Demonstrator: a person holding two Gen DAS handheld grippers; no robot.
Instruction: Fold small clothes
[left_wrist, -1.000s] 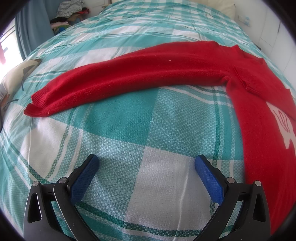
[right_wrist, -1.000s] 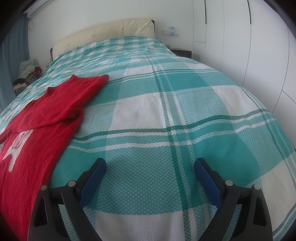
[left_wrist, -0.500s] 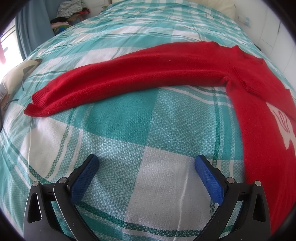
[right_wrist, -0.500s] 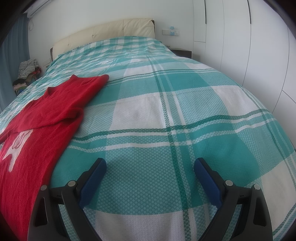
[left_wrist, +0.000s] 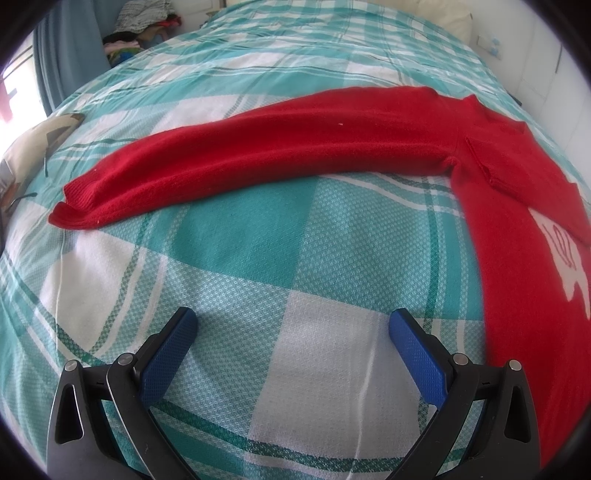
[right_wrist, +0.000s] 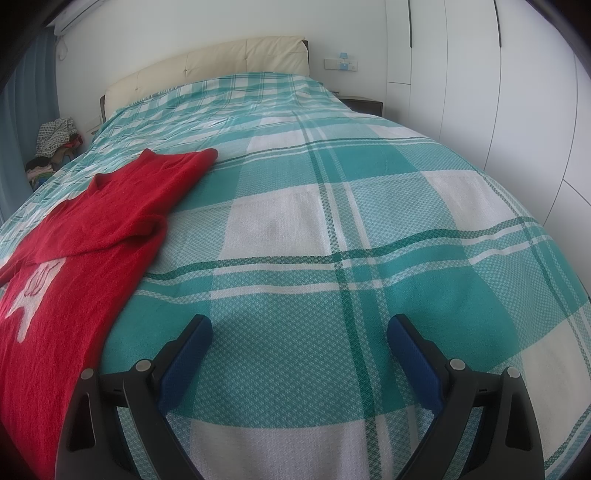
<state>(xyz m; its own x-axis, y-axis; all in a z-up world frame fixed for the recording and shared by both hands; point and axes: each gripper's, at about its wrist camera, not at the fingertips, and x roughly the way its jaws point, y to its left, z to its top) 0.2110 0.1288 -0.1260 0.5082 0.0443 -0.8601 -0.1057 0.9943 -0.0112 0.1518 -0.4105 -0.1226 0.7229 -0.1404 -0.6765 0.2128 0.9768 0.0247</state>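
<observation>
The left gripper (left_wrist: 293, 326), black-framed with blue textured pads, hangs spread wide and grasping nothing above a teal-and-white checked woven bedspread (left_wrist: 258, 266), its jaws framing a bare white square of the cloth. Just right of its right finger, the body of a red knitted sweater with a white motif on the chest (left_wrist: 517, 295) runs along the frame's right side, near the gripper but not touching it. Farther ahead, the sweater's long left sleeve (left_wrist: 258, 147) stretches flat across the bed from shoulder to ribbed cuff (left_wrist: 77, 206), well apart from the fingers and ending toward the bed's left edge. Beyond it lie a cream cushion (left_wrist: 33, 155) at the left margin, a blue curtain (left_wrist: 70, 48) and a heap of mixed clothing (left_wrist: 144, 18). The right gripper (right_wrist: 299, 328), of the same build, is likewise released and empty over the checked bedspread (right_wrist: 351, 221). The red sweater (right_wrist: 62, 295) lies to its left, the hem side passing just beside the left finger; its other sleeve (right_wrist: 122, 218) is folded over the chest, above the white motif (right_wrist: 33, 295). At the far end stand a cream padded headboard (right_wrist: 221, 62), a dark bedside table (right_wrist: 364, 103) and white wardrobe doors (right_wrist: 498, 92).
</observation>
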